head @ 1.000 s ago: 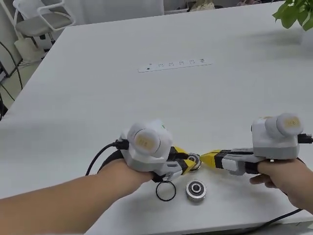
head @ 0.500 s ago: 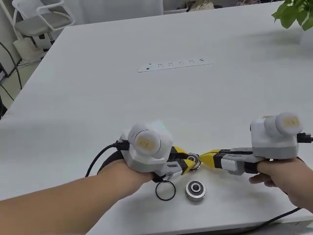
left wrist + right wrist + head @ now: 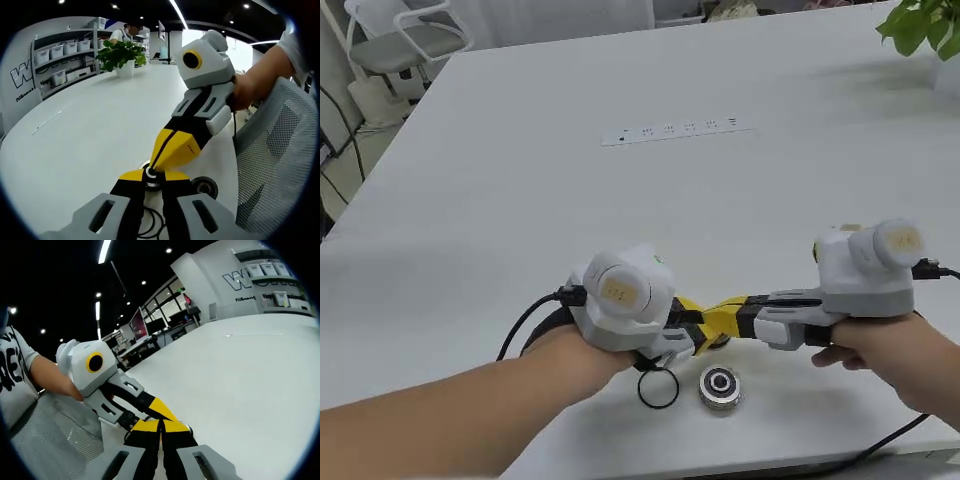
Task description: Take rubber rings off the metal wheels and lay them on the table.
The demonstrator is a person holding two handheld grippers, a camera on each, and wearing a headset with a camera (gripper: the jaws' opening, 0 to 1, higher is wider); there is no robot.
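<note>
A chair (image 3: 405, 40) stands past the far left corner of the white bench (image 3: 520, 200). A power strip (image 3: 677, 131) lies flat on the bench, well away from the work.

Near the front edge, the left tool (image 3: 703, 337) reaches in from the left with a black cable trailing behind it. It is clenched on a small metal wheel (image 3: 151, 180). In the left gripper view the yellow tips grip the wheel from both sides and hold it just above the bench.

A loose black ring (image 3: 640, 389) lies flat on the bench in front of that tool, close to the front edge. Just to the right of the ring sits a second wheel (image 3: 721, 386), also flat, with its hub facing up. The two lie close together but do not touch.

The right tool (image 3: 159, 159) comes in from the right and meets the left tool tip to tip. Its jaws are pressed together, with only a thin seam between the yellow tips, and the tips touch the rim of the held wheel. Whether they pinch rubber there cannot be told.

A leafy plant (image 3: 920, 25) is at the far right corner.
</note>
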